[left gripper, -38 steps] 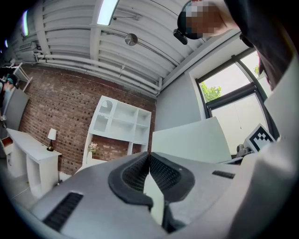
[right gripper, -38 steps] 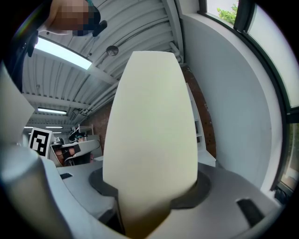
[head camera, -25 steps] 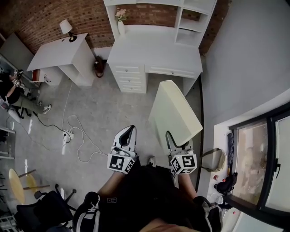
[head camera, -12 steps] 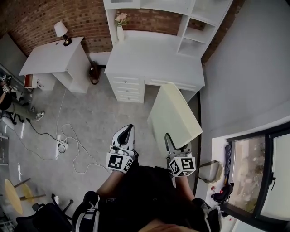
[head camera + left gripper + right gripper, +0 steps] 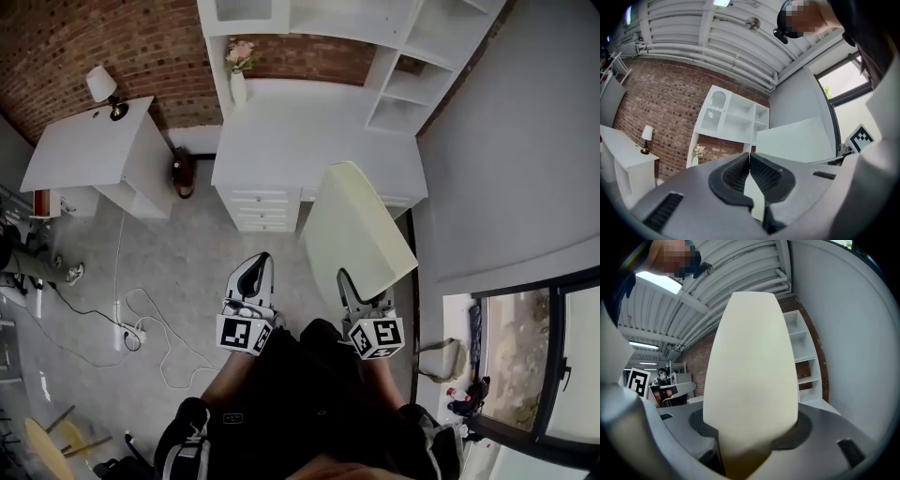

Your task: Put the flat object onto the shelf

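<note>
A large cream flat panel (image 5: 356,234) is held up in the air, with my right gripper (image 5: 354,289) shut on its near edge. In the right gripper view the flat panel (image 5: 750,366) fills the middle, rising out of the closed jaws. My left gripper (image 5: 255,279) hangs beside it at the left, shut with nothing in it; the left gripper (image 5: 749,161) shows its pads pressed together. The white shelf unit (image 5: 375,37) stands on a white desk (image 5: 309,141) ahead. In the left gripper view the shelf unit (image 5: 731,119) and the panel (image 5: 794,140) both show.
A white side table (image 5: 89,155) with a small lamp (image 5: 103,89) stands at the left by the brick wall. A vase of flowers (image 5: 236,70) sits on the desk. Cables and a power strip (image 5: 127,328) lie on the grey floor. A window (image 5: 534,366) is at the right.
The desk and shelf unit have come closer and lower in the head view. Both grippers have kept their hold and spacing, the panel still in the right one.
</note>
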